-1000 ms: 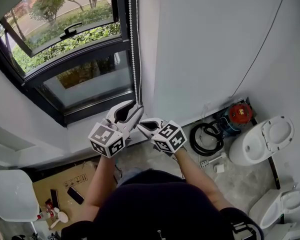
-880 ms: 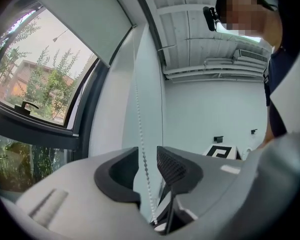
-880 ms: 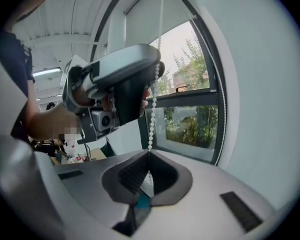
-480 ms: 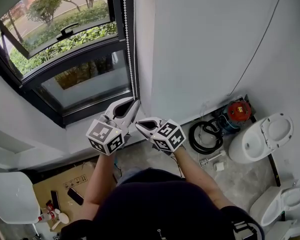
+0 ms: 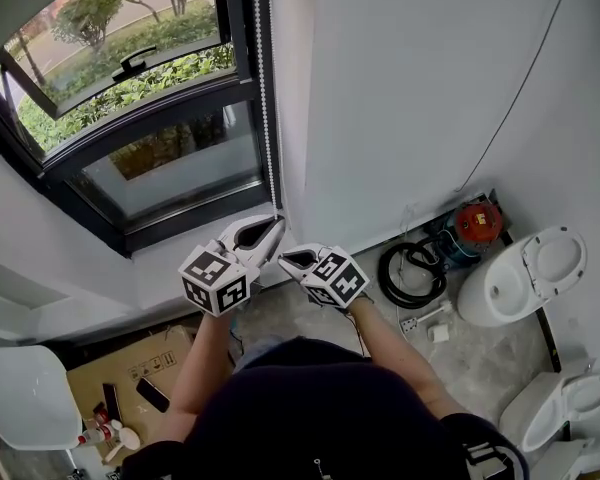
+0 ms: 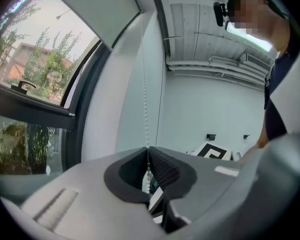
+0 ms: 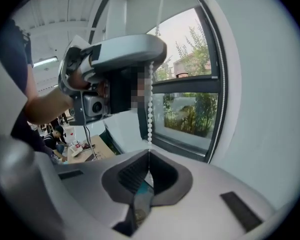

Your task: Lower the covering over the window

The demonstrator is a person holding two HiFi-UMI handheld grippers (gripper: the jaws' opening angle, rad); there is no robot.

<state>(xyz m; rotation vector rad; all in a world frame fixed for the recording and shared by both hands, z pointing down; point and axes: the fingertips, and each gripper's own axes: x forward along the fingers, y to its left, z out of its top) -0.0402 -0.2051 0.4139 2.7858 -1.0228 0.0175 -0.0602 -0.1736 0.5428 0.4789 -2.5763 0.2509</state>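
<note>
Nothing really readable here tbh. The cardboard box (image 5: 130,368) on the floor has some black print and icons, but they're way too small to make out.

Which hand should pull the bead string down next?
Probably left. The left hand-held gripper has just been closing on the bead chain and grips it higher up, above the right hand-held gripper, which is shut on the same chain lower down. The higher grip has more room to pull.

Window frame (image 5: 239,38) left, bare wall (image 5: 410,98) right.
</note>
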